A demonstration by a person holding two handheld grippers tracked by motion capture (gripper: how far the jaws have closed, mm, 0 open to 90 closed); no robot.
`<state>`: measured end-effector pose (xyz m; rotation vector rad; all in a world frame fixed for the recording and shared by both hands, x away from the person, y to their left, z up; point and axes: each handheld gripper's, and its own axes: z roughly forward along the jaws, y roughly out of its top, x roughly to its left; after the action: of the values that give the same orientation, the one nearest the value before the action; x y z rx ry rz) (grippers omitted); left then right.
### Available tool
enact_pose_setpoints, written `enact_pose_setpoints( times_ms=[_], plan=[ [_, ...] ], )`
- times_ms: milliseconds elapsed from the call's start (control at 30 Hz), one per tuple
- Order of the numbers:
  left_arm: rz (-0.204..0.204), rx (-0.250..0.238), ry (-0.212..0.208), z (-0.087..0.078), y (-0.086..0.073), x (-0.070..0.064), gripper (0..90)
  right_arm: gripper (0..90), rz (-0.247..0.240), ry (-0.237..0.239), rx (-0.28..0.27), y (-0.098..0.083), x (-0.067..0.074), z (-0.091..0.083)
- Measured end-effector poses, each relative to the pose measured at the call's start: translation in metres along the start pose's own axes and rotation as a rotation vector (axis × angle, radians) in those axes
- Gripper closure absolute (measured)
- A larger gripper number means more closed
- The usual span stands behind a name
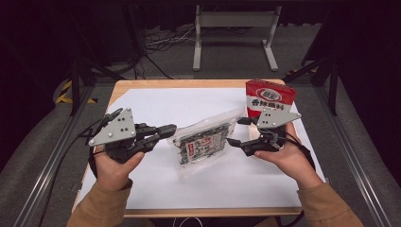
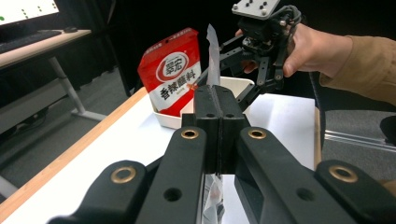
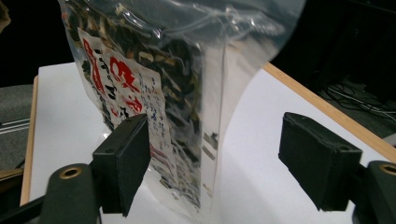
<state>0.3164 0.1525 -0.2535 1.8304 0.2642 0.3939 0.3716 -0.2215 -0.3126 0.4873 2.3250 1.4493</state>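
A clear plastic bag (image 1: 203,144) of dark dried food with a red and white label hangs over the middle of the white table top (image 1: 156,182). My left gripper (image 1: 171,130) is shut on the bag's left edge; in the left gripper view the thin film (image 2: 213,56) rises from between the closed jaws (image 2: 215,100). My right gripper (image 1: 235,131) stands open at the bag's right edge. In the right gripper view the bag (image 3: 154,93) hangs between the spread pads (image 3: 133,158), nearer the left one, and neither pad presses on it.
A red seasoning pouch (image 1: 269,97) stands upright in a white tray (image 2: 233,84) at the table's back right corner. Beyond the table are a wooden edge (image 1: 189,83), a white desk frame (image 1: 234,33) and cables on the floor.
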Motion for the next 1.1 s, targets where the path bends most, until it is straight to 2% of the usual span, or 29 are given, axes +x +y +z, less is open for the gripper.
enact_pose_setpoints(
  times_ms=[167, 400, 500, 567, 600, 633, 733, 1100],
  plan=[
    [0.011, -0.003, -0.025, 0.002, 0.001, -0.004, 90.0, 24.5, -0.041, 0.030, -0.003, 0.004, 0.005, 0.003],
    [0.009, -0.009, -0.038, 0.003, 0.002, -0.005, 90.0, 26.3, -0.092, 0.070, 0.003, 0.011, 0.008, 0.009],
    [0.010, -0.011, -0.038, 0.003, 0.001, -0.005, 90.0, 34.9, -0.114, 0.099, 0.020, 0.013, 0.008, 0.012],
    [0.009, -0.011, -0.038, 0.003, 0.001, -0.006, 90.0, 36.4, -0.118, 0.107, 0.024, 0.013, 0.008, 0.013],
    [0.009, -0.011, -0.038, 0.003, 0.001, -0.005, 90.0, 42.1, -0.125, 0.121, 0.031, 0.014, 0.007, 0.014],
    [0.008, -0.012, -0.038, 0.003, 0.001, -0.005, 90.0, 42.1, -0.125, 0.121, 0.031, 0.014, 0.007, 0.014],
    [0.006, -0.012, -0.035, 0.002, 0.001, -0.005, 90.0, 51.3, -0.161, 0.144, 0.042, 0.015, 0.007, 0.014],
    [0.001, -0.014, -0.005, 0.001, -0.001, -0.004, 90.0, 68.6, -0.242, 0.232, 0.052, 0.017, 0.005, 0.010]
  ],
)
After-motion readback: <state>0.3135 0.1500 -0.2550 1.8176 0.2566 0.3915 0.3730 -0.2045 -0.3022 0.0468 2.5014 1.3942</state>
